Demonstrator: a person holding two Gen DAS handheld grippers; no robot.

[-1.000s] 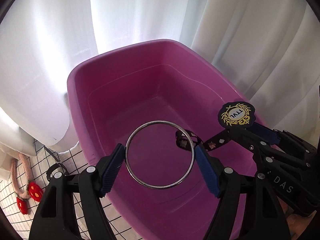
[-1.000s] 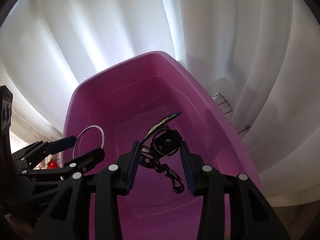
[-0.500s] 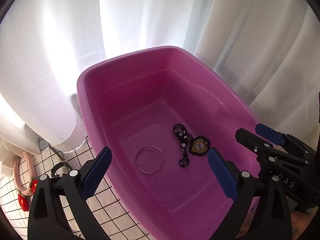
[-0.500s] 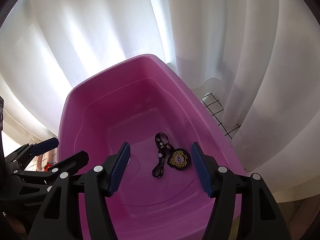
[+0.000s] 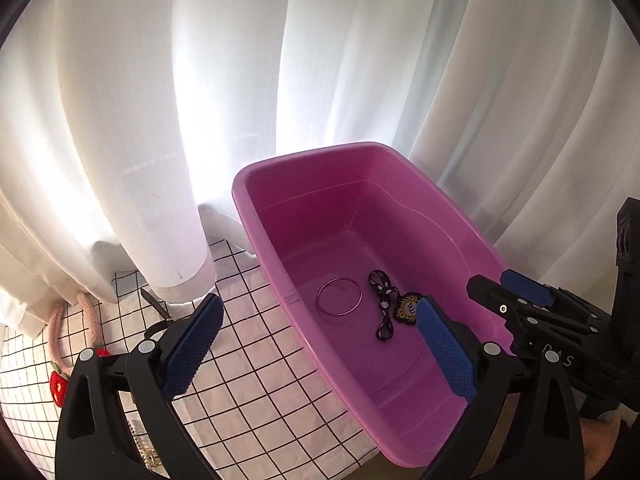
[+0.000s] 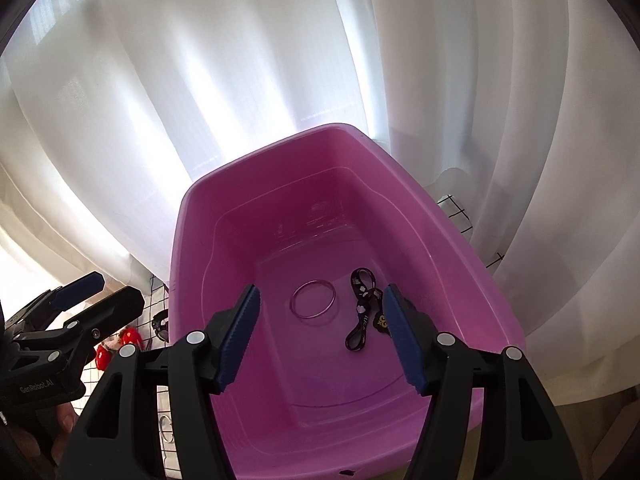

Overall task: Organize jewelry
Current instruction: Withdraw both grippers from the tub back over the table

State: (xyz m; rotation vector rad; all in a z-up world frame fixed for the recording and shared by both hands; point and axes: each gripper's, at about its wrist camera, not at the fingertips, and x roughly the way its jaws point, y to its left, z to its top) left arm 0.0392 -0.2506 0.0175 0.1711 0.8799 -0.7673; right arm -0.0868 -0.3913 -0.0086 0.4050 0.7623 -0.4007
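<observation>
A pink plastic tub (image 5: pixel 256 216) (image 6: pixel 184 248) stands on a gridded white cloth. On its floor lie a thin metal bangle (image 5: pixel 339 296) (image 6: pixel 313 300) and a black patterned strap with a round gold-embroidered badge (image 5: pixel 386 312) (image 6: pixel 362 312). My left gripper (image 5: pixel 320 348) is open and empty, above the tub's near left wall. My right gripper (image 6: pixel 320 340) is open and empty, above the tub's near end. Each gripper shows at the edge of the other's view.
White curtains (image 5: pixel 160 120) hang close behind and around the tub. On the cloth (image 5: pixel 248 360) left of the tub lie a pink cord with red strawberry charms (image 5: pixel 60 384), a dark ring-shaped piece (image 6: pixel 160 322) and a small metal ring (image 6: pixel 166 434).
Both grippers let go of their loads: the bangle and the strap with badge dropped to the tub floor. Both grippers then opened wide and pulled back and up from the tub.
</observation>
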